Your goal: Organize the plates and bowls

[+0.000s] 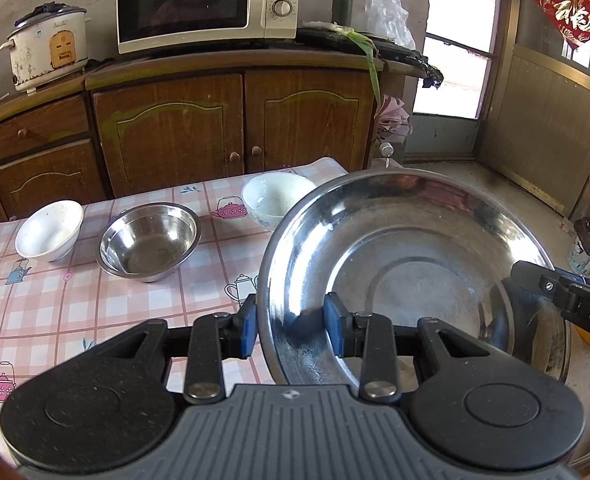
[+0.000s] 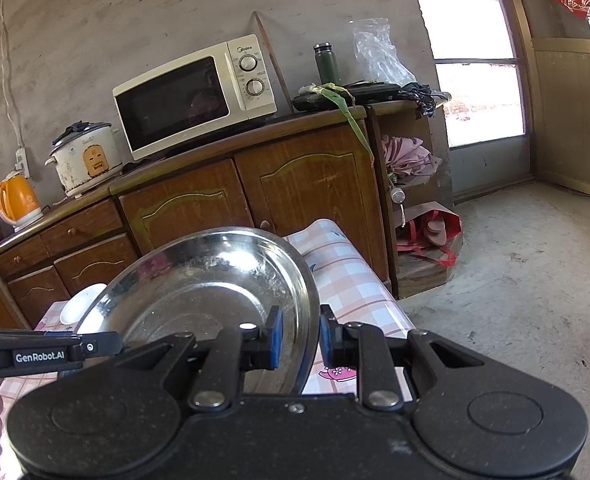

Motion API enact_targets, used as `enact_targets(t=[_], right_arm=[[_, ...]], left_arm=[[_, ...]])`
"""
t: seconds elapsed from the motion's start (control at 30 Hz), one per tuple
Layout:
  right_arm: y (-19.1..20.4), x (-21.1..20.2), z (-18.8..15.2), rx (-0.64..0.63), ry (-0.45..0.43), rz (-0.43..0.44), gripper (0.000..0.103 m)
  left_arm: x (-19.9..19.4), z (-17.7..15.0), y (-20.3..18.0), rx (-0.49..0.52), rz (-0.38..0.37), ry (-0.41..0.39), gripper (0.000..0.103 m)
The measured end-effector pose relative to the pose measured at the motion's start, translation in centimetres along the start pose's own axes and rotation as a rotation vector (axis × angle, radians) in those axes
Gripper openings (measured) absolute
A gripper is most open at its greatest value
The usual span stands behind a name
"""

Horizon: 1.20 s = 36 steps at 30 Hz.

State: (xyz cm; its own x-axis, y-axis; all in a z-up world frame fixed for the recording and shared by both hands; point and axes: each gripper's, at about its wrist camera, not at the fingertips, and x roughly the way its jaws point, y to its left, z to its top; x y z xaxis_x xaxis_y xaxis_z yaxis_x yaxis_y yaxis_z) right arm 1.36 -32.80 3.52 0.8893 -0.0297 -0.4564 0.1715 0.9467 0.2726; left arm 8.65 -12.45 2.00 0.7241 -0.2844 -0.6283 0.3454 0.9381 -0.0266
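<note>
A large steel plate [image 1: 407, 264] hangs tilted over the right end of the table, held from both sides. My left gripper [image 1: 291, 330] is shut on its near left rim, one blue pad outside and one inside. My right gripper [image 2: 299, 338] is shut on the opposite rim of the same steel plate [image 2: 215, 280]; its finger also shows in the left wrist view. On the table stand a white bowl [image 1: 51, 230], a steel bowl [image 1: 149, 240] and a blue-patterned white bowl [image 1: 273, 200]. In the right wrist view the plate hides all but one white bowl [image 2: 83, 302].
The table [image 1: 55, 312] wears a pink checked cloth with teapot prints. Behind it runs a wooden cabinet [image 1: 235, 120] with a microwave [image 1: 207, 4] and a rice cooker [image 1: 47, 48] on top. Bare concrete floor [image 2: 515, 280] lies to the right, toward a door.
</note>
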Motion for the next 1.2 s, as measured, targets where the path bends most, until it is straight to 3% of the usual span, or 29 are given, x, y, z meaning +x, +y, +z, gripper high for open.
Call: enact_targets(t=[1.2], right_arm=[[1.6, 0.5, -1.4, -0.026, 0.027, 0.033, 0.025]], left_arm=[[-1.1, -1.5, 1.7, -0.034, 0.031, 0.010, 0.035]])
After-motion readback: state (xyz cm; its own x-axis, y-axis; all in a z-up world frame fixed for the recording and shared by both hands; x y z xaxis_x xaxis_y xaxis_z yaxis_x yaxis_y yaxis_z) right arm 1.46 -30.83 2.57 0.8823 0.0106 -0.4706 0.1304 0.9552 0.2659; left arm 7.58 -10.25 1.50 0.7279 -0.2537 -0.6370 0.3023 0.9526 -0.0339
